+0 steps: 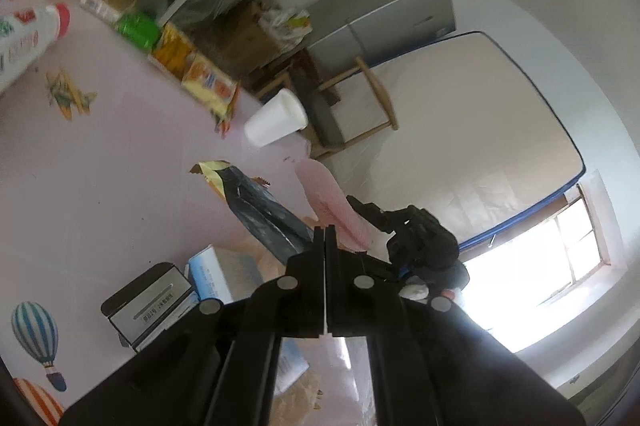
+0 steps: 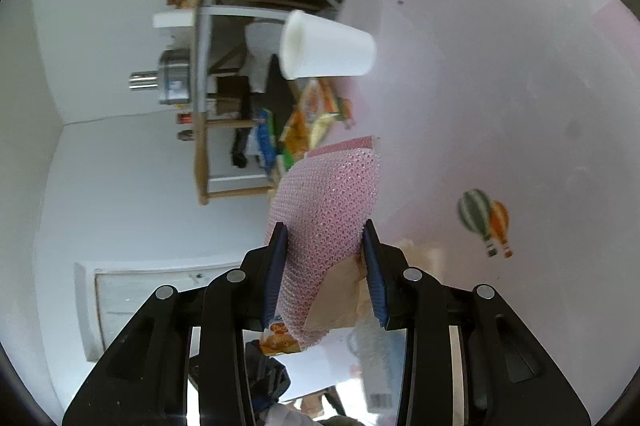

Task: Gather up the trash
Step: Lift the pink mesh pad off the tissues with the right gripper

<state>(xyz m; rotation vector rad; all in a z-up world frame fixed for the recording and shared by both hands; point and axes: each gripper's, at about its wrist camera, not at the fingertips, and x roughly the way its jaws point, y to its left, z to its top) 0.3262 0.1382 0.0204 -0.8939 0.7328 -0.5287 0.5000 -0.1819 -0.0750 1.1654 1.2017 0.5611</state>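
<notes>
My left gripper (image 1: 325, 231) is shut on the end of a crumpled black plastic bag (image 1: 264, 210), which lies over the pink tablecloth (image 1: 120, 154). Just to its right, my right gripper (image 1: 362, 210) holds a pink foam net sleeve (image 1: 326, 198). In the right wrist view the right gripper (image 2: 325, 242) is shut on the pink foam net (image 2: 332, 202), with the blue pads (image 2: 276, 266) pressing both of its sides. A white foam cup (image 1: 276, 118) (image 2: 328, 46) stands on the cloth beyond both grippers. A torn yellow wrapper (image 1: 212, 172) sticks out at the bag's far end.
Snack packets (image 1: 208, 82) and a green packet (image 1: 138, 26) line the table's far edge. A white bottle with a red cap (image 1: 36, 34) lies at the left. A tissue box (image 1: 208, 274) and a black-and-silver box (image 1: 148, 302) sit near my left gripper. A wooden chair (image 1: 360, 98) and a grey fridge (image 1: 384, 14) stand beyond the table.
</notes>
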